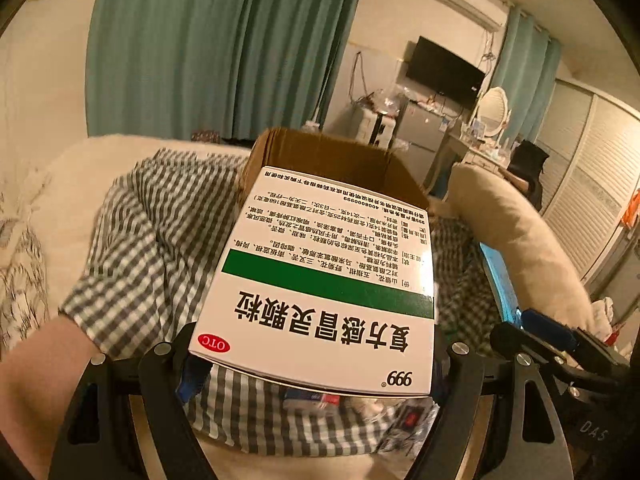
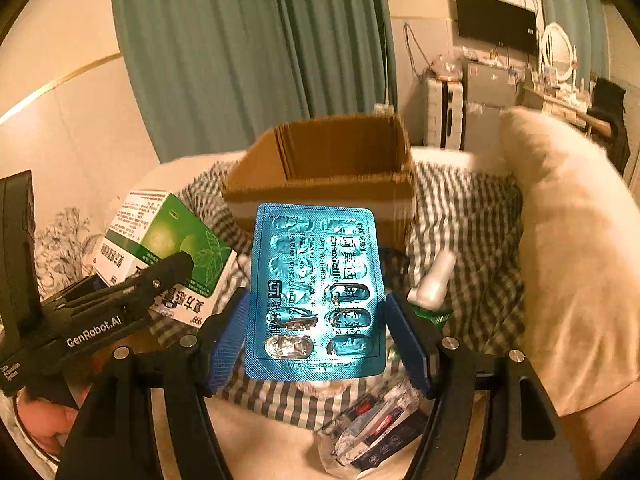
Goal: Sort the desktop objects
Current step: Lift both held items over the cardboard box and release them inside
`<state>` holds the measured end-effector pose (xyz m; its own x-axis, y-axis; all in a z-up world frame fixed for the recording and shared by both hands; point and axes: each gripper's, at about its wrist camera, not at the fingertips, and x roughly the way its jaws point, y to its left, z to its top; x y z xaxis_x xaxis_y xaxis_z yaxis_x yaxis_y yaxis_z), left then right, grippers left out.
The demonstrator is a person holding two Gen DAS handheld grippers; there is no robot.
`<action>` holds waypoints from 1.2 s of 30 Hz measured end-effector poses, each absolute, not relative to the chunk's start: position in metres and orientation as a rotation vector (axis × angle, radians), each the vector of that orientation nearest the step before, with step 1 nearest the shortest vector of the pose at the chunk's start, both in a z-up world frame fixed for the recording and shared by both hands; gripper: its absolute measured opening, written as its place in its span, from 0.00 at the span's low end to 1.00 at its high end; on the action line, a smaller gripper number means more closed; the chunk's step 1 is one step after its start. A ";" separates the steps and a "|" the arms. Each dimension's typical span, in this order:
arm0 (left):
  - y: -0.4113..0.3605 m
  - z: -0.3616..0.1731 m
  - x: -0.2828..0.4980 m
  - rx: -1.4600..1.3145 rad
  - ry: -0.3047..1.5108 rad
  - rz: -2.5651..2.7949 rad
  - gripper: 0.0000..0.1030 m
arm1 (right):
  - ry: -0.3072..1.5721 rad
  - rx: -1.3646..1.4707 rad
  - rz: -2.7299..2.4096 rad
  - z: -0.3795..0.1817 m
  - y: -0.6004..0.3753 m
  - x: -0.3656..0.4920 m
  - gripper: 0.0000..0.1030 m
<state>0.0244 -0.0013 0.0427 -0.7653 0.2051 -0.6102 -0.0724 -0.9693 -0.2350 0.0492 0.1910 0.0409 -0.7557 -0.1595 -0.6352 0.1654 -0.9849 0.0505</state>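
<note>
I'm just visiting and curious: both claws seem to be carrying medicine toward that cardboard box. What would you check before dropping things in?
1. Left gripper holds medicine box firmly: ok.
2. Right gripper clamps blue pill sheet by both edges: ok.
3. Cardboard box open on top: ok.
4. Room inside the cardboard box: cannot tell.
5. Items are over the opening: not ok, both short of it.
6. Grippers clear of each other: ok.
</note>
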 end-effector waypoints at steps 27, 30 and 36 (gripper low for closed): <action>-0.032 0.138 -0.196 -0.947 -0.333 2.834 0.81 | 0.203 0.976 -2.682 0.158 0.169 -0.146 0.66; -0.034 0.117 -0.223 -0.946 -0.262 2.854 0.81 | 0.165 1.029 -2.655 0.132 0.172 -0.185 0.66; -0.032 0.065 -0.250 -1.032 -0.316 2.804 0.81 | 0.126 1.073 -2.651 0.083 0.181 -0.219 0.66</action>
<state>-0.2499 -0.0321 0.0652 -0.7557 0.1995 -0.6237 -0.0559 -0.9686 -0.2421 -0.2187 0.1808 0.0835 -0.6860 -0.2229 -0.6926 0.2873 -0.9575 0.0236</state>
